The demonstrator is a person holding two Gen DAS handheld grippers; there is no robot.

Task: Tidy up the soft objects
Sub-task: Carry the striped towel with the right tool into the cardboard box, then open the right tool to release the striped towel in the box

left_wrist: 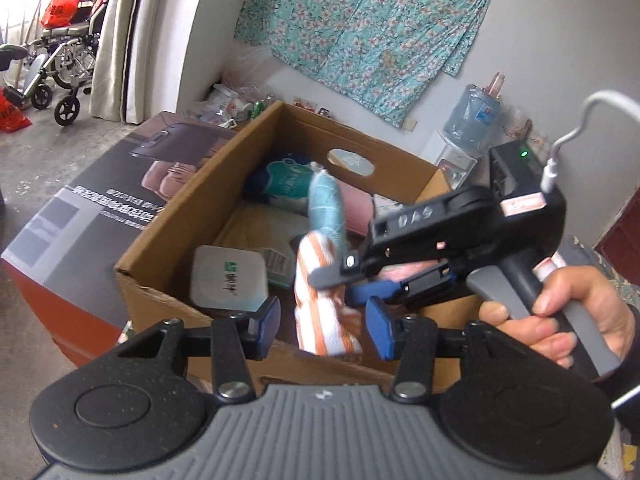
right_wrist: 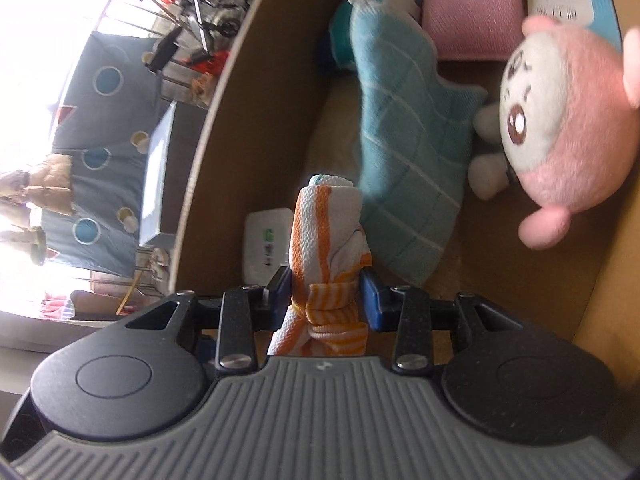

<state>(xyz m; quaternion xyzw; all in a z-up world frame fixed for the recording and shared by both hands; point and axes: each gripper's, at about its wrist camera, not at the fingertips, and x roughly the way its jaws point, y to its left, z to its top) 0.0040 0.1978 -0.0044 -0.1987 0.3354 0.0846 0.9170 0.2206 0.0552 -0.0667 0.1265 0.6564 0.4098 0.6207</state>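
Cardboard box point(left_wrist: 172, 216) crowded with a teal checked cloth point(right_wrist: 404, 128), pink plush toy point(right_wrist: 576, 120), pink roll point(right_wrist: 472, 8) and white tissue pack point(left_wrist: 228, 276); right claw point(right_wrist: 326, 294) is clenched on the waffle-textured orange-striped towel roll point(right_wrist: 324, 236) above it, left claw point(left_wrist: 322, 326) released just beside
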